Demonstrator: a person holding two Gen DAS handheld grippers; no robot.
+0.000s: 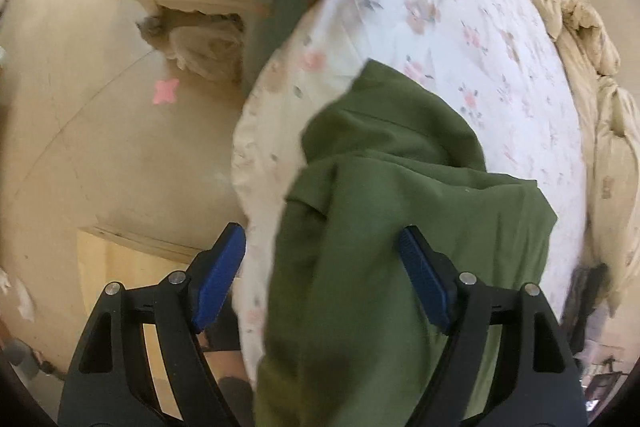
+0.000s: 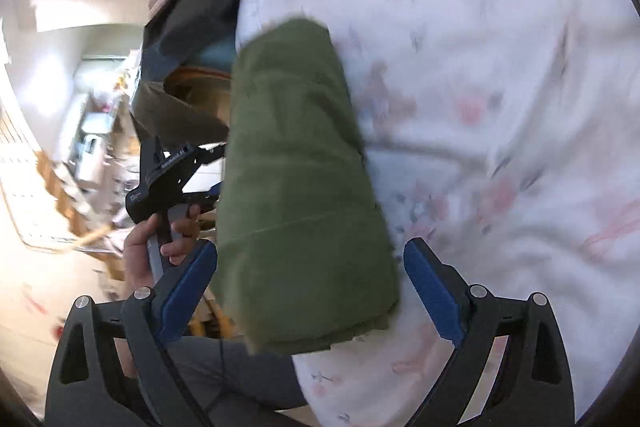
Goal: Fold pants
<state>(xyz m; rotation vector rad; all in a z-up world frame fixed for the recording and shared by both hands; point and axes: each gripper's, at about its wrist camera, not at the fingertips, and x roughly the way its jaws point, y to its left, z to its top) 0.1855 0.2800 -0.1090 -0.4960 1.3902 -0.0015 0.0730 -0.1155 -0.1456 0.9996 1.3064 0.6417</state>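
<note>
Right wrist, folded pants (image 2: 296, 179) lengthwise away

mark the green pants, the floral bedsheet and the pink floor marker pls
green pants (image 2: 304, 187): right wrist view, middle of the folded bundle.
floral bedsheet (image 1: 460, 27): left wrist view, bare patch beyond the pants.
pink floor marker (image 1: 165, 91): left wrist view, centre of the cross shape.

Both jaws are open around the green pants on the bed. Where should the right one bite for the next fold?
Probably the near stacked end of the folded olive-green fabric pants. It lies between the open fingers of the right hand-held gripper, over the edge of the floral white bedsheet. Come straight in from the bed's edge and pinch all layers.
</note>
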